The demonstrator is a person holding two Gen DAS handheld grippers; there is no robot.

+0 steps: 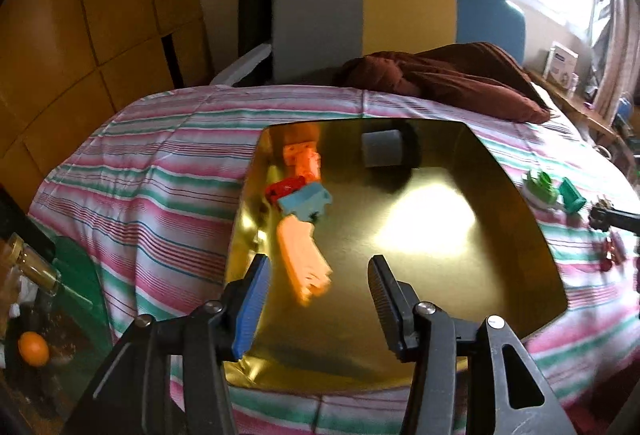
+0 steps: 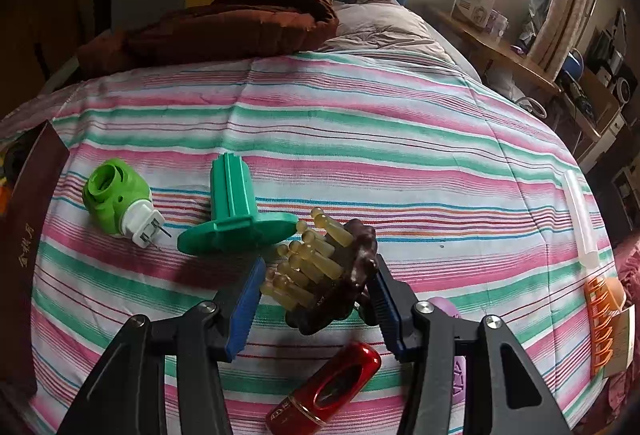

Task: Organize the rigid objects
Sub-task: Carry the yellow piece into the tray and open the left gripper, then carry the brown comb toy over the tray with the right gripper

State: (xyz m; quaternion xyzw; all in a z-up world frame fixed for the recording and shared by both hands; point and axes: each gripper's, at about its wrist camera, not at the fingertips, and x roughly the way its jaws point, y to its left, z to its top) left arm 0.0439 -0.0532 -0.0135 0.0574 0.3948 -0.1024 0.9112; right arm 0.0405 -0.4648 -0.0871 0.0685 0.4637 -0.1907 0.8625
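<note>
Right gripper spread around brown comb, beside green spool; left gripper spread, empty, over gold tray.

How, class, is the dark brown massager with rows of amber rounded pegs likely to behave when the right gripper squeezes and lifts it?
The dark brown massager with amber pegs looks like moulded plastic, so probably stiff. Its lumpy edge may slip or twist between the right gripper fingers. Lying tilted on the soft striped quilt, it could rock when nudged.

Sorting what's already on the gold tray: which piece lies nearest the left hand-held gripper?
The long orange block, lying just ahead of the left hand-held gripper.
</note>
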